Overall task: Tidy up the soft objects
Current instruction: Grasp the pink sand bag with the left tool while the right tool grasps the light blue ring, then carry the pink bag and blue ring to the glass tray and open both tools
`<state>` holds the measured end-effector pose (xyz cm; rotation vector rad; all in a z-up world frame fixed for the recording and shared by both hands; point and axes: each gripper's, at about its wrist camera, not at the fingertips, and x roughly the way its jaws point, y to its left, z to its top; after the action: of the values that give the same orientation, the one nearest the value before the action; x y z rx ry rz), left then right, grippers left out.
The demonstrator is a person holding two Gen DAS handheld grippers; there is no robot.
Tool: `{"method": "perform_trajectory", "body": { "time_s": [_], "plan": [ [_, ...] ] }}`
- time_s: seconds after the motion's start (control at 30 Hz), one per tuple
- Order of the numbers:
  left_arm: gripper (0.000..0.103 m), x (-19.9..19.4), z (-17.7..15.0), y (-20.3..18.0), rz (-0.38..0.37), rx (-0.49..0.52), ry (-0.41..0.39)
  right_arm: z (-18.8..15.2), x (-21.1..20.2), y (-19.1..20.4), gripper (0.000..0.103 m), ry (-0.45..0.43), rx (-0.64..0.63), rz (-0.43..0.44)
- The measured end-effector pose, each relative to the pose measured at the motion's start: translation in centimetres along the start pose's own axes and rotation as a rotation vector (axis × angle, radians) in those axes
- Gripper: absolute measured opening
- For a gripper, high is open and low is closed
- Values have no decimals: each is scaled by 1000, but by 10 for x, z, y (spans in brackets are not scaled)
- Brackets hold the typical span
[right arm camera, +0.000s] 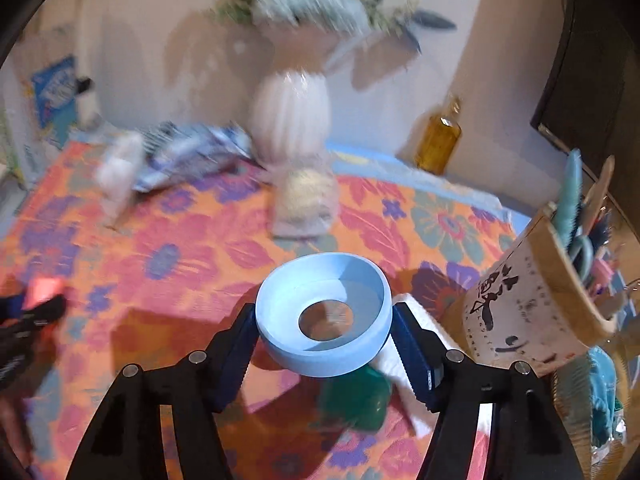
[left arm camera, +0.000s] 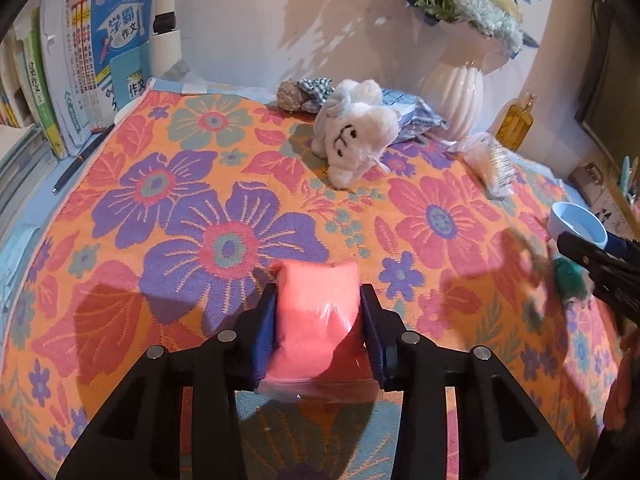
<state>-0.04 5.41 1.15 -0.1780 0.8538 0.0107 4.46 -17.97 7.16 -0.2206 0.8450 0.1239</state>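
The left gripper [left arm camera: 318,320] is clenching a soft pink pouch wrapped in clear film [left arm camera: 316,320] between its blue pads, with the pouch bulging out ahead of the fingertips and sagging behind them. In my judgement, doing this step well means keeping the squeeze light enough that the film is not splitting, and carrying the pouch level so it is not sliding out at the six o'clock end.

The right gripper [right arm camera: 324,316] is grasping a pale blue plastic ring-shaped bowl with a round hole in its base [right arm camera: 324,312], held across its rim and hovering over a green soft lump [right arm camera: 356,400] and a white folded cloth [right arm camera: 416,360]. The right wrist view is blurring, so finer contact is hard to read.

Farther out on the orange floral woven cloth [left arm camera: 180,208], at about twelve o'clock from the left jaws, a white plush toy with a stitched face [left arm camera: 352,136] is lying on its side, well apart from both grippers. A clear crinkly bag of pale filling [left arm camera: 492,160] is sitting at about two o'clock, near a white ribbed vase of flowers [left arm camera: 452,88].
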Motion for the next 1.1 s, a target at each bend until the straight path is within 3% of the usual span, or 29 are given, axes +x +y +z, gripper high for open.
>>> {"method": "perform_trajectory", "body": {
  "time_s": [0.07, 0.17, 0.33, 0.47, 0.6, 0.73, 0.8, 0.83, 0.87, 1.03, 1.1],
  "plan": [
    [36, -6, -1, 3, -39, -15, -26, -4, -14, 8, 66, -7, -3, 71],
    [36, -18, -3, 9, -138, -42, -73, -18, -16, 26, 66, 65, -24, 196],
    [35, -17, -3, 7, -157, -44, -63, -51, -14, 51, 66, 112, -26, 305],
    [36, -16, -4, 4, -147, -23, -60, -66, -7, 52, 69, 120, -22, 318],
    [36, -15, -4, 4, -146, -20, -54, -68, -10, 50, 87, 102, 2, 318],
    [36, -14, -3, 6, -149, -23, -54, -69, -7, 55, 87, 106, -8, 277],
    [36, -14, -3, 6, -146, -18, -55, -70, -8, 60, 84, 98, -34, 246],
    [36, -14, -4, 5, -142, -13, -57, -70, -10, 63, 79, 90, -48, 226],
    [36, -14, -4, 4, -140, -8, -57, -70, -11, 65, 68, 81, -58, 214],
    [36, -14, -3, -5, -98, 30, -31, -70, -18, 64, 66, 38, -68, 165],
    [36, -23, 1, -11, -127, 24, -34, -67, -21, 55, 66, 37, -27, 189]
  ]
}}
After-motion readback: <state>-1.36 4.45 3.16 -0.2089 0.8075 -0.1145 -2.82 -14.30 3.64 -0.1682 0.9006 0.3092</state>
